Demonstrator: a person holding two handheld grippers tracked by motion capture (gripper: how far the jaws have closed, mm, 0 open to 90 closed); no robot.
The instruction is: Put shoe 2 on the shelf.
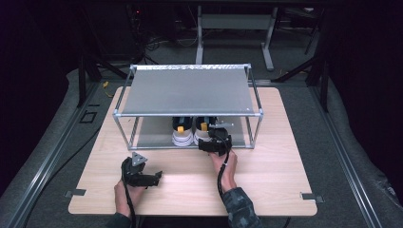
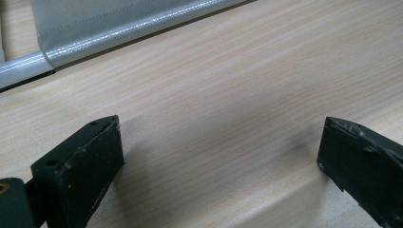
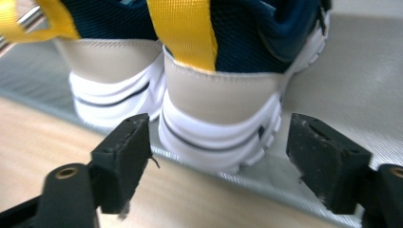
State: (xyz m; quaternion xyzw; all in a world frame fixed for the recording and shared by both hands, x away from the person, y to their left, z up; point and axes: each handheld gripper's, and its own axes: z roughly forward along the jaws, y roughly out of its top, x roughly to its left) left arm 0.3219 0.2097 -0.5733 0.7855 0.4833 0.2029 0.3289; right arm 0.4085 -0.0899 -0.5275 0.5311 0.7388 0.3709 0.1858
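On the lower shelf of the grey metal-framed rack (image 1: 187, 90), near its front edge, the pair of navy, white-soled sneakers (image 3: 218, 95) is set heels outward. The right gripper (image 3: 218, 156) is spread astride one heel, apparently untouched; the left gripper (image 2: 218, 156) rests spread on the wooden table (image 1: 266, 171).

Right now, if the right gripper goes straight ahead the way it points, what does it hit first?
Most likely the heel of the navy, white-soled sneaker with the yellow pull tab. The right gripper has its jaws open either side of that heel, not touching it. The second matching sneaker sits off to one side. Depth is uncertain.
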